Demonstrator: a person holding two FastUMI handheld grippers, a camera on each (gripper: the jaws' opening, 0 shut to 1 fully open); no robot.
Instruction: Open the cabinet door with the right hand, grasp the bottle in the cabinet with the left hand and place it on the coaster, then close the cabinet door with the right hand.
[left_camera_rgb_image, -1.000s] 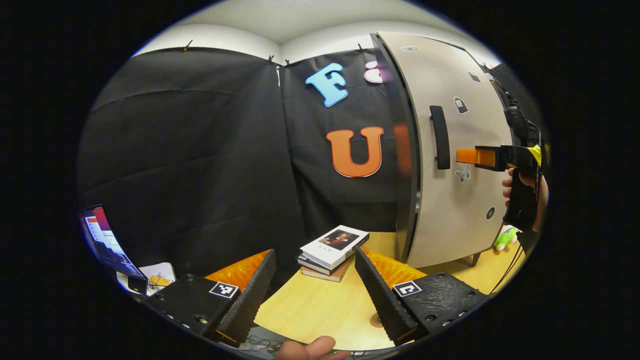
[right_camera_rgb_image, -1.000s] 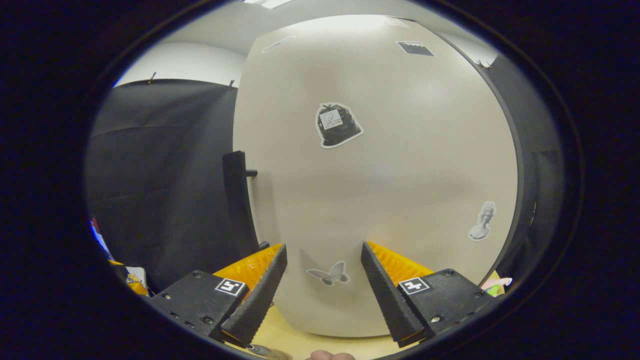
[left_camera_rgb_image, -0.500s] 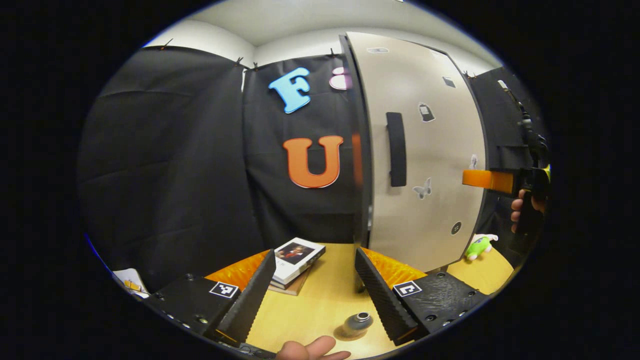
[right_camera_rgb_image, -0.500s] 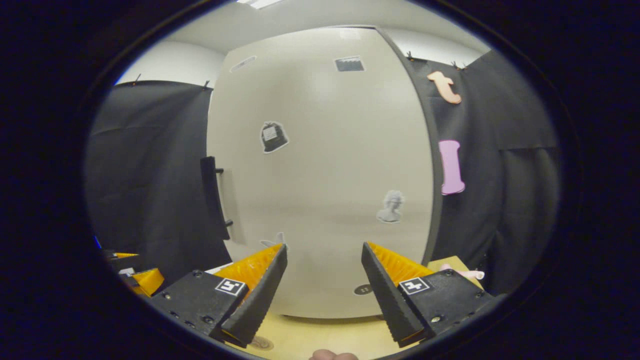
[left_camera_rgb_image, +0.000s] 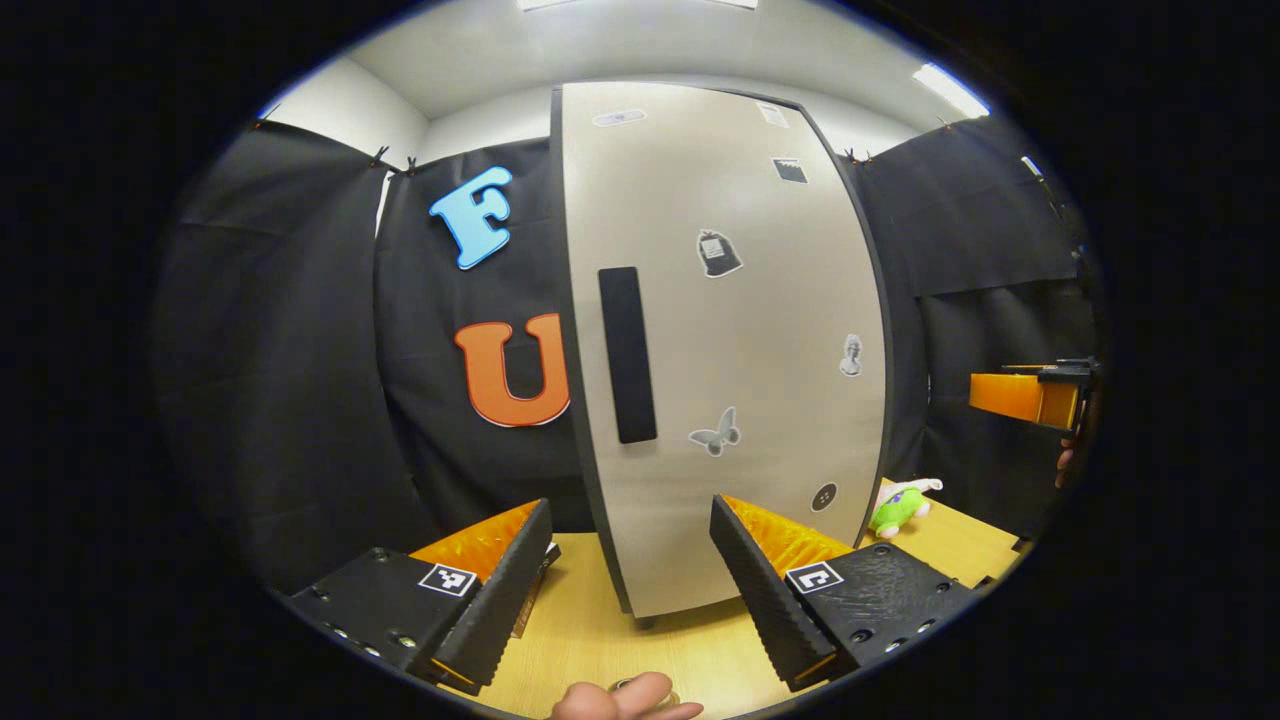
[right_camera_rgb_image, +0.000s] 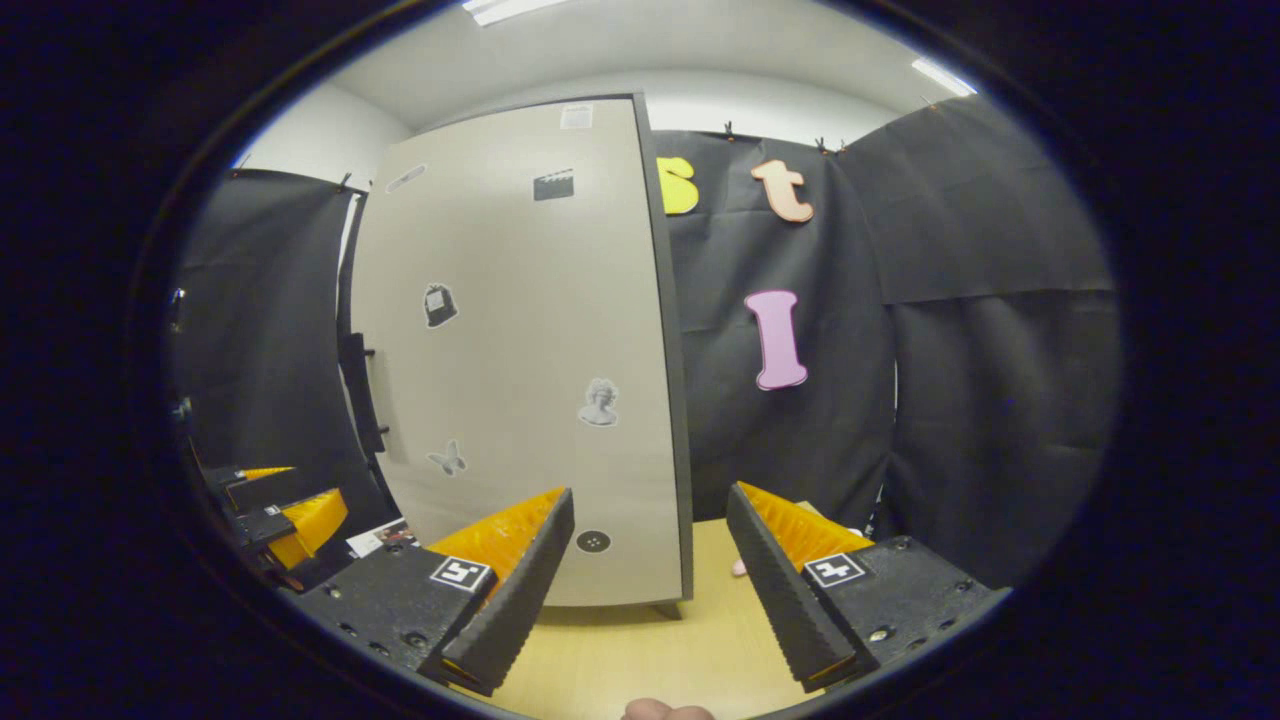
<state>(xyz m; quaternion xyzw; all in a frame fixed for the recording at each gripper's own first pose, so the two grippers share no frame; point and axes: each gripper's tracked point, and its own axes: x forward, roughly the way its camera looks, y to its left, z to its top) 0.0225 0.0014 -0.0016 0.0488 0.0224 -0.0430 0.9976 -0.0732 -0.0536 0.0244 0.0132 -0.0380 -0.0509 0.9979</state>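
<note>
The beige cabinet stands upright on the wooden table, its door shut and dotted with small stickers. A long black handle runs down the door's left side. My left gripper is open in front of the cabinet's lower part, a short way off, with nothing between its fingers. My right gripper is open too, off the door's right edge and apart from it. In the right gripper view the cabinet is left of centre, with the handle at its far left edge. The right gripper also shows at the far right of the left gripper view.
A green plush toy lies on the table by the cabinet's right foot. A book lies left of the cabinet. Black cloth walls close in behind and on both sides. A thumb shows at the bottom edge.
The left gripper view has swung right, from the books to the cabinet front. My right gripper has backed away from the door and shifted right. The bottle on the table has slipped out of sight.
</note>
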